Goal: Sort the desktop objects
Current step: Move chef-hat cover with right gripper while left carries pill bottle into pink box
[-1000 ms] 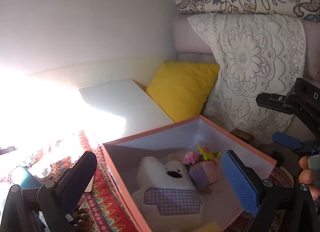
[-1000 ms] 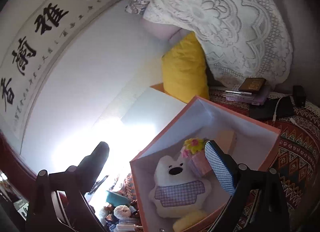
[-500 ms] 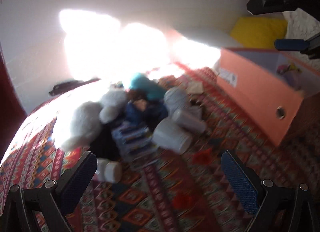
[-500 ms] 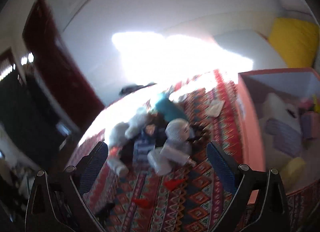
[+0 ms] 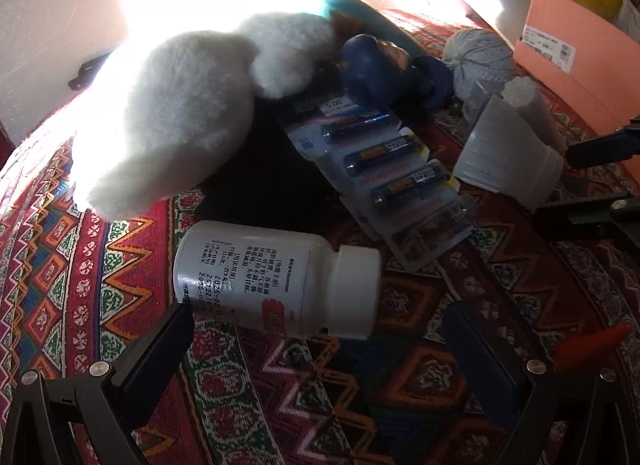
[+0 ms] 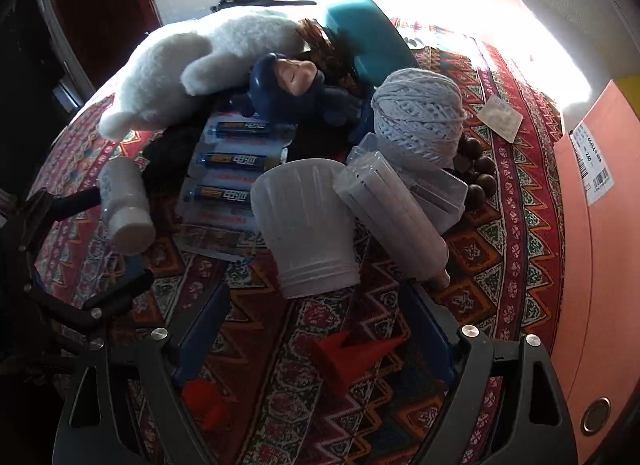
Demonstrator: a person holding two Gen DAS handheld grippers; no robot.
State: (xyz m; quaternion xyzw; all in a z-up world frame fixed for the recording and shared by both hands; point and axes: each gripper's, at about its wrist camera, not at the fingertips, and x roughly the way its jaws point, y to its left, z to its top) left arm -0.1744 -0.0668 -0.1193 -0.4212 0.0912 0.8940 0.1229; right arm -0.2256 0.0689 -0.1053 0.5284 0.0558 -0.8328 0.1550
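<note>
The white pill bottle (image 5: 276, 279) lies on its side on the patterned cloth (image 5: 400, 405), just ahead of your left gripper (image 5: 320, 345), whose fingers are spread wide with nothing between them. It looks light, rigid and smooth, so it may roll; take it across the labelled body, not the cap. Your right gripper (image 6: 316, 325) is likewise spread and empty, facing the overturned plastic cup (image 6: 308, 225) and the red scraps (image 6: 352, 353) beside the orange box (image 6: 600, 265).
</note>
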